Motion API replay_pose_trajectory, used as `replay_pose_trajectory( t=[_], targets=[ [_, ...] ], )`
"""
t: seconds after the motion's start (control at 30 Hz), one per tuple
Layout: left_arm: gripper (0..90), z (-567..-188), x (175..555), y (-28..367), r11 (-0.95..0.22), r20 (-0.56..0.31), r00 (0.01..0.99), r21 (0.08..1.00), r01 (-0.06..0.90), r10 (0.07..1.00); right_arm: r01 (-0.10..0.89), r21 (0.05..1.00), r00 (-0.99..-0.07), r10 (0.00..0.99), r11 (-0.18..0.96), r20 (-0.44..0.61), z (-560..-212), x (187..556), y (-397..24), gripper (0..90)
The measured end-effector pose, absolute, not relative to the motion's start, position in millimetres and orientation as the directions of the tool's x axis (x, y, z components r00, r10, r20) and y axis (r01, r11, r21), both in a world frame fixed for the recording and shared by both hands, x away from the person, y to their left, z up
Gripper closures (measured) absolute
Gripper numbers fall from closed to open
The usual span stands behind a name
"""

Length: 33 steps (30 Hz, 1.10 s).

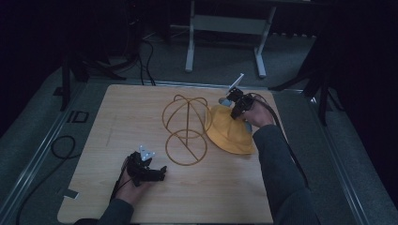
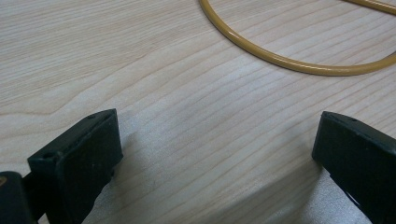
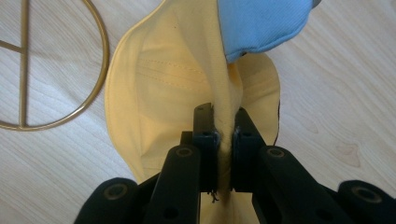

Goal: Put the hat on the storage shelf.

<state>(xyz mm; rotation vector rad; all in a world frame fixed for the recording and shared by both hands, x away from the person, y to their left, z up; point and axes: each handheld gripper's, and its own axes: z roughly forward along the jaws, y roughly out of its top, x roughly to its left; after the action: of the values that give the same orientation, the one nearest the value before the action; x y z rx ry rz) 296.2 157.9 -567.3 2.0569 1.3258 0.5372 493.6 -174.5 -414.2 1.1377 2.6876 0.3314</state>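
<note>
My right gripper has its 2 black jaws pressed together on a fold of the soft yellow cloth hat, pinching the brim edge so the cloth stands up in a ridge between them. Just past that pinch, a piece of light blue fabric sits against the far side of the hat; I cannot tell whether it is part of the hat or a separate thing.

My left gripper has its jaws spread wide, with nothing but bare pale wooden table between them. It rests low on the near left of the table, my left hand behind it.

From the high view, the hat lies on the right side of the table, and my right gripper holds it at its far edge. Directly left of the hat, touching or nearly touching it, stands the gold wire hat stand: a domed cage at the far end and a round ring base at the near end, its long axis running far to near. The ring's curve lies just ahead of my left jaws.

The stand lies to the left of the pinched hat, so I judge any move onto it would go leftward. My right hand is nearer the dome, my left nearer the base ring.
</note>
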Motion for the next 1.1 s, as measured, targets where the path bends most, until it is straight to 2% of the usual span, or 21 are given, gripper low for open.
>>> replay_pose_trajectory(
  t=[0.2,0.57,1.1],
  targets=[
    [1.5,-567.2,296.2,157.9,-0.300,0.003,0.412,0.692,0.657,0.911,0.659,0.342,-0.683,0.723,0.670,-0.100,-406.3,488.0,-183.8,83.9],
    [1.5,-567.3,296.2,157.9,-0.300,0.004,0.412,0.692,0.656,0.911,0.634,0.458,-0.695,0.718,0.624,-0.016,-398.1,478.4,-202.4,83.9],
    [1.5,-567.2,296.2,158.0,-0.301,0.004,0.413,0.692,0.657,0.911,0.594,0.555,-0.718,0.695,0.583,0.038,-374.3,470.1,-224.6,84.0]
  ],
)
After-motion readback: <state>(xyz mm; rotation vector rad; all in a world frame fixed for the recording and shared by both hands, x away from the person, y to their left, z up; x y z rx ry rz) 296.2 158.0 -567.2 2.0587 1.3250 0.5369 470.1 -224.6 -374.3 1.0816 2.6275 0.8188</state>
